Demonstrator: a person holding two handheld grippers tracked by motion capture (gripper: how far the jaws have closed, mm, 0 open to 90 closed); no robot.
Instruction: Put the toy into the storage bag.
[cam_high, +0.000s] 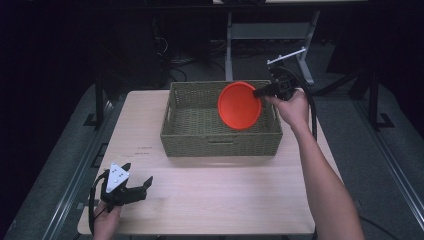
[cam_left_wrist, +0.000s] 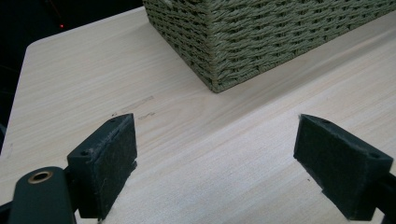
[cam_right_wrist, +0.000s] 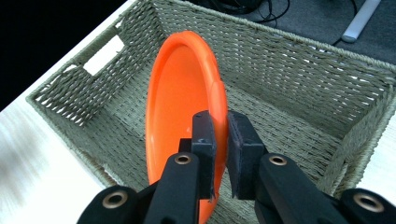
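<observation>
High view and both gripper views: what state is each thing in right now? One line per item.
Orange plate: held on edge, tilted, above the basket's inside, rim pinched by the right gripper.
Woven basket: upright on the table, open top, nothing lying inside that I can see.
Right gripper: shut on the plate's rim.
Left gripper: open, holding nothing, low over the table.
Table: bare wood around the basket.

Pale wood-grain table (cam_high: 215, 200), centre of the high view, bearing small dark marks (cam_high: 144, 150) left of centre. Grey floor (cam_high: 350, 115) surrounds it. A white metal stand (cam_high: 270, 31) rises at upper centre, with loose dark cables (cam_high: 172, 60) on the floor to its left. Black upright posts stand at mid-left (cam_high: 99, 97) and mid-right (cam_high: 373, 95). The background is dark.
</observation>
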